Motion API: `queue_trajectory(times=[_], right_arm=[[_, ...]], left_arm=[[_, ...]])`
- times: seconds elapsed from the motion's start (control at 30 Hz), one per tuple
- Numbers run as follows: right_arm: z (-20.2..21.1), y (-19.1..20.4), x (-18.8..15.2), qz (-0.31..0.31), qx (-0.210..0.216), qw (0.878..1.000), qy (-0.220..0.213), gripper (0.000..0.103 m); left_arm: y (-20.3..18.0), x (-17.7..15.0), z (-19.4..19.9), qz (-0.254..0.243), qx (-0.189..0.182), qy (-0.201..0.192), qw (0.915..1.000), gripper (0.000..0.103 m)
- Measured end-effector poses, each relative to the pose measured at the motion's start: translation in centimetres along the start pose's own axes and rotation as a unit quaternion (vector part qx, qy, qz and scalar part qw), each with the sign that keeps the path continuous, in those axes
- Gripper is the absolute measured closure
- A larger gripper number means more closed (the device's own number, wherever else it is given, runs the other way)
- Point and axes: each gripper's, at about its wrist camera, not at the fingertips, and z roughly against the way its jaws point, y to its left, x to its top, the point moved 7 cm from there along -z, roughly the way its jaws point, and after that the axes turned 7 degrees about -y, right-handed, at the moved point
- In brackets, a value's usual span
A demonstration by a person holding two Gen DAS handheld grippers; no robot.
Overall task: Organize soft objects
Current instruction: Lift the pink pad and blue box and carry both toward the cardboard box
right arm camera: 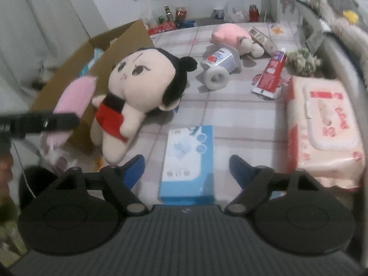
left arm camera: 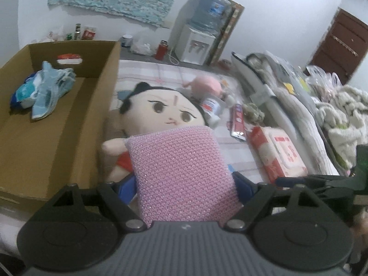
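one doll [left arm camera: 158, 112] beside box [left arm camera: 57, 124], blocking sponge [left arm camera: 181, 172].

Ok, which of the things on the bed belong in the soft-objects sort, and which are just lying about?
Belong to the job:
- pink sponge pad, gripped by the left gripper
- doll
- pink plush
- cardboard box, with soft blue items already inside

Lying about:
- toothpaste tube
- wet wipes pack
- blue carton, under the open right gripper
- white bottle

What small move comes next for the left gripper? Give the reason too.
Probably carry the pink sponge leftward over the cardboard box and release. The left gripper is shut on it beside the box, which already holds a blue soft item.
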Motion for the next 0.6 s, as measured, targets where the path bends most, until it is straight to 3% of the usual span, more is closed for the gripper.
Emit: queue_trajectory(times=[0.33,0.37,0.47,0.6], right_arm=[[-8.4,-1.0,-2.1,0.017,-0.051,0.994,0.099,0.016],[-8.7,-1.0,-2.3,0.017,-0.053,0.993,0.102,0.016],[-8.8,-0.4,-2.4,0.04,-0.076,0.991,0.103,0.031],[-8.4,-1.1,-2.1,0.001,-0.077,0.992,0.101,0.031]], left_arm=[[3.6,1.0,2.0,0.029,0.021,-0.026,0.999,0.017],[3.9,1.1,2.2,0.032,0.025,-0.029,0.9987,0.017],[4.9,1.5,2.9,0.039,0.032,-0.038,0.998,0.017],[6.5,2.1,3.5,0.051,0.043,-0.05,0.9965,0.017]])
